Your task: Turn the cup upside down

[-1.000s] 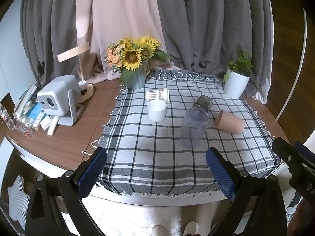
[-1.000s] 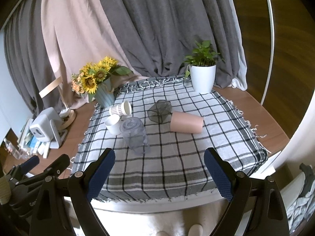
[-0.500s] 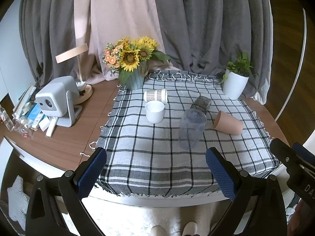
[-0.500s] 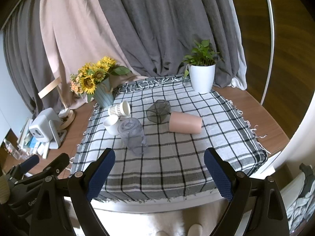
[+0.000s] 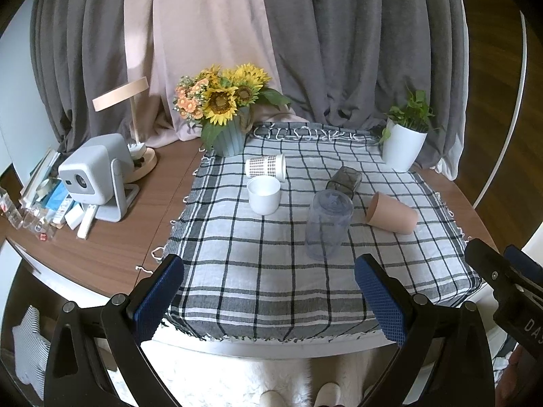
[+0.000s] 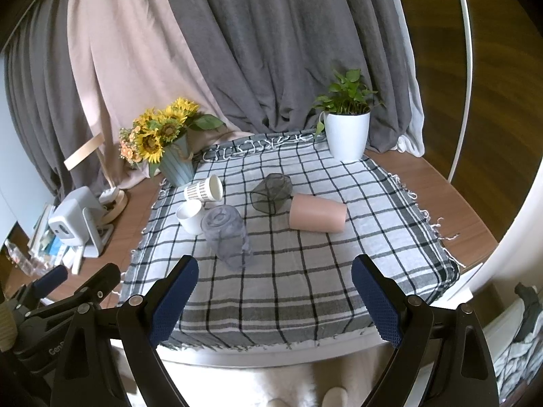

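Several cups sit on a checked cloth [image 5: 271, 271] [image 6: 305, 271]. A clear bluish plastic cup [image 5: 327, 225] [image 6: 227, 235] stands upside down in the middle. A white cup [image 5: 264, 195] [image 6: 190, 216] stands upright. A patterned paper cup [image 5: 265, 166] [image 6: 203, 188], a dark smoky glass [image 5: 344, 178] [image 6: 271, 191] and a pink cup [image 5: 390, 213] [image 6: 317, 213] lie on their sides. My left gripper [image 5: 269, 300] and right gripper [image 6: 275, 300] are open and empty, held in front of the table's near edge.
A vase of sunflowers [image 5: 225, 115] [image 6: 163, 142] and a white potted plant [image 5: 405, 135] [image 6: 348, 132] stand at the cloth's back corners. A small projector [image 5: 96, 176], a wooden lamp [image 5: 130, 118] and clutter [image 5: 44, 200] are on the left of the wooden table.
Both grippers have drawn slightly back from the table; the scene sits a little farther away. The cups have not moved.
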Demonstrator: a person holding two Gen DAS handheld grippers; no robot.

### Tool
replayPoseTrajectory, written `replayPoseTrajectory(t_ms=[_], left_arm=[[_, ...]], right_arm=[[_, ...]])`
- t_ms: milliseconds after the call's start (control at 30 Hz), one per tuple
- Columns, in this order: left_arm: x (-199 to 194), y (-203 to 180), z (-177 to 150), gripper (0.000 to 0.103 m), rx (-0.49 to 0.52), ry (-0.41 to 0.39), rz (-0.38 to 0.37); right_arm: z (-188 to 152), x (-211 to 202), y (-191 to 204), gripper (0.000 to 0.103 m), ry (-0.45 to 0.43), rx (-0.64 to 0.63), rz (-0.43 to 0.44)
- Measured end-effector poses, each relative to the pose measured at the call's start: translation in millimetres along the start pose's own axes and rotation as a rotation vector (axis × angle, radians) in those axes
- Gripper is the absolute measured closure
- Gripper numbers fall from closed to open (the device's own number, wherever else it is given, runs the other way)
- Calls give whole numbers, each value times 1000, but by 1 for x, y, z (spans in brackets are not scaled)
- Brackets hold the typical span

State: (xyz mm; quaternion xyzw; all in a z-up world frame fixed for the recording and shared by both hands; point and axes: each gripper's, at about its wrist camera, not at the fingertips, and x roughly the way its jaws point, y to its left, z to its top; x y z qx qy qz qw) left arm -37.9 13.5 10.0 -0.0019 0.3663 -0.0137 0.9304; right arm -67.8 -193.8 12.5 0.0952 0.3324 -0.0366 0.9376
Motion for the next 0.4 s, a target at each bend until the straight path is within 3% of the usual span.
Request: replayPoseTrajectory(t_ms=[400], left_arm=[[5, -5, 6, 1, 14, 6, -10]], right_arm=[[1, 1, -3, 11, 5, 2, -4]])
